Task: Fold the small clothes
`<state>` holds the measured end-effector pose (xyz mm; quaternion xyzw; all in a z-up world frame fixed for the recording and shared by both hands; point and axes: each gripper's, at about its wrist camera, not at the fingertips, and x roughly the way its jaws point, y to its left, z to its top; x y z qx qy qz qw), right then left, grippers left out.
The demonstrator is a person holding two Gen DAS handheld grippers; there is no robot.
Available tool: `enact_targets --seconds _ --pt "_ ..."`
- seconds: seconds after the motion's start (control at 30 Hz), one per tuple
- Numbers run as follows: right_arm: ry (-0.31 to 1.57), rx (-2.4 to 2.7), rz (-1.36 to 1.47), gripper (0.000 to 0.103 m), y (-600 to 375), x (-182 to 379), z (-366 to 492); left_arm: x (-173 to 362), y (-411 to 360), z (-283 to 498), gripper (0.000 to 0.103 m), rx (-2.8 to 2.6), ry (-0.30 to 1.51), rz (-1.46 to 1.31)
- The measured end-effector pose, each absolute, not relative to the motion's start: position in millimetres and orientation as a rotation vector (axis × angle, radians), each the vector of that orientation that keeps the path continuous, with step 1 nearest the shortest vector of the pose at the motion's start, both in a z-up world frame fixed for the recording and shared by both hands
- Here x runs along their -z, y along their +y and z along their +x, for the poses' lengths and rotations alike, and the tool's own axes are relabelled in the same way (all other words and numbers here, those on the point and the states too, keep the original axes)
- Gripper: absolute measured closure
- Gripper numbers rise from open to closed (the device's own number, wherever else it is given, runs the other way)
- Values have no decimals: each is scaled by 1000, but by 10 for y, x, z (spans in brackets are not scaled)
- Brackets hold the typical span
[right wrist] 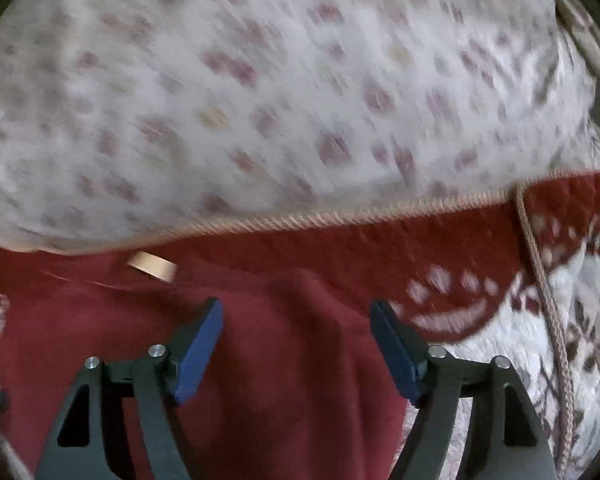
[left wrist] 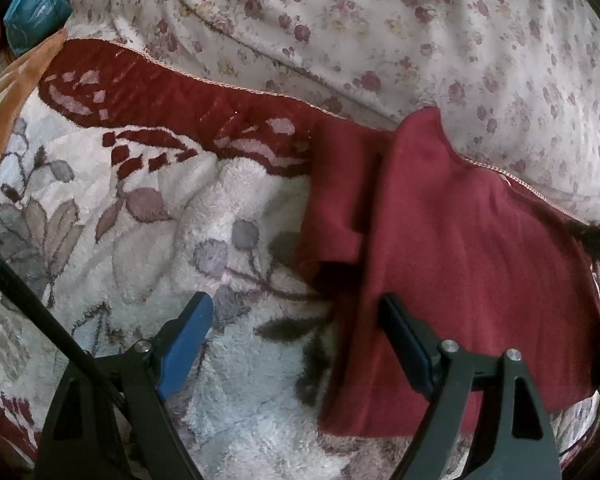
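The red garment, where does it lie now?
In the left wrist view the red garment lies on the right, on the fleece blanket, its top edge against the flowered sheet. In the right wrist view it fills the lower left.

Garment (left wrist: 460, 248): plain dark red, no print; small tan label (right wrist: 152, 266) at its upper edge in the right wrist view.
Blanket (left wrist: 228, 380): fluffy white ground, grey and mauve leaf-and-flower motifs; deep red border with pale pink dashes and petal shapes; edge trimmed in peach stitching.
Sheet (left wrist: 380, 40): off-white, scattered small maroon roses with faint yellowish blooms and grey-green sprigs; blurred in the right wrist view.
Pads (left wrist: 180, 344): blue, on black fingers, both grippers.
Cord (right wrist: 548, 312): beige, braided.
Upper left corner, left wrist view: teal object (left wrist: 36, 12) with white marks; orange-brown cloth (left wrist: 16, 92).
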<state>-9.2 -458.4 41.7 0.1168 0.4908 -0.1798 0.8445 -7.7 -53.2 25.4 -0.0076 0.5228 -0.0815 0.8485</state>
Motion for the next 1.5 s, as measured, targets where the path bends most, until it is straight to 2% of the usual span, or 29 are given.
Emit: enact_targets --seconds 0.03,0.07,0.1,0.17,0.23,0.37,0.47,0.53,0.6,0.63,0.8,1.13,1.2,1.37,1.47,1.5 --pt "1053 341 299 33 -4634 -341 -55 -255 -534 -80 18 171 1101 -15" --pt "1063 310 333 60 -4654 -295 -46 -255 -535 -74 18 172 1101 -13" --pt "1076 306 316 79 -4641 -274 -28 -252 -535 -69 18 171 1102 -14" --pt "1050 349 271 91 -4657 -309 -35 -254 -534 -74 17 172 1102 -14" --pt "1045 423 274 91 -4752 -281 -37 -250 -536 -68 16 171 1102 -14" --pt "1064 458 242 88 -4717 -214 19 -244 -542 -70 16 168 1101 -12" --pt "1040 479 237 73 -4643 -375 14 -241 -540 -71 16 169 1101 -11" --pt "1002 487 247 67 -4591 -565 -93 -240 -537 -72 16 170 1101 -12" --pt "968 428 255 52 -4414 -755 -156 -238 -535 -70 16 170 1102 -14" --pt "962 393 257 50 -4370 -783 -218 -236 -534 -64 16 169 1102 -16" --pt "1008 64 263 50 -3661 -779 -81 -241 -530 -74 14 165 1105 -23" --pt "1085 -203 234 49 -2440 -272 649 -199 -502 -45 12 180 1115 -44" --pt "1126 -223 195 36 -2281 -146 810 -195 -464 -32 12 200 1125 -62" --pt "1127 -231 229 33 -2212 -273 982 -196 -348 -23 12 242 1130 -172" --pt "1142 -304 252 21 -2095 -334 995 -186 -381 -2 12 283 1129 -217" --pt "1171 -308 250 20 -2046 -294 1014 -163 -411 19 12 297 1131 -231"
